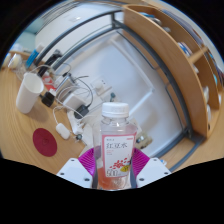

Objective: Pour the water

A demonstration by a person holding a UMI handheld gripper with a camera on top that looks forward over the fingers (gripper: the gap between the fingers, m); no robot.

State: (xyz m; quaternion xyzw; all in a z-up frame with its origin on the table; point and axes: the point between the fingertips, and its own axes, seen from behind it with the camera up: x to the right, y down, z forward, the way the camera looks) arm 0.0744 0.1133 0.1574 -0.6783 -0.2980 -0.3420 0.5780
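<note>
Gripping a bottle [116, 148], the tool [113, 176] overlooks a wooden table [20, 140].

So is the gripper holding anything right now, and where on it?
Yes: the gripper is shut on the clear plastic bottle with a white cap and pink label, both fingers pressing its lower body at the label.

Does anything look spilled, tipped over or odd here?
Nothing stands out. The bottle is upright and capped between the gripper fingers, the white cup stands upright on the table beyond them, and no spill shows.
</note>
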